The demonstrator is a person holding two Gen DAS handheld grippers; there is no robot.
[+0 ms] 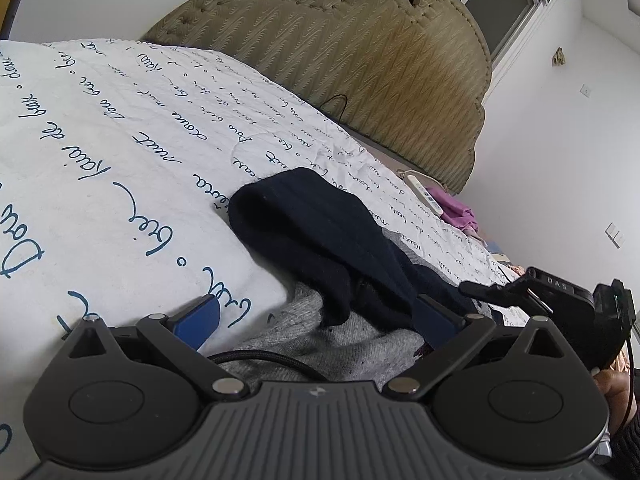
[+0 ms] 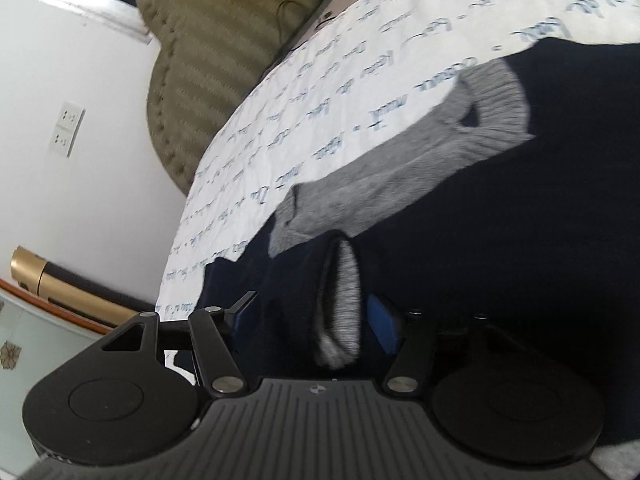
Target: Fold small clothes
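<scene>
A navy and grey knitted garment [image 1: 320, 232] lies on a white bedspread [image 1: 100, 160] printed with blue script. My left gripper [image 1: 316, 320] is open, its blue pads [image 1: 198, 322] wide apart over grey knit and a navy fold, with neither pad pressing on the cloth. My right gripper [image 2: 312, 320] is also open. A folded navy cuff with grey lining [image 2: 340, 300] stands between its pads [image 2: 384, 330], close to the right pad. The grey part of the garment [image 2: 400, 168] stretches ahead of it. In the left wrist view the right tool's black housing [image 1: 568, 308] shows at the right edge.
A padded beige headboard [image 1: 360, 52] rises behind the bed, with a window [image 1: 504, 4] above it. A white remote [image 1: 424, 196] and purple cloth [image 1: 460, 212] lie near the headboard. A wall socket [image 2: 66, 128] and a gold cylinder [image 2: 40, 276] are left of the bed.
</scene>
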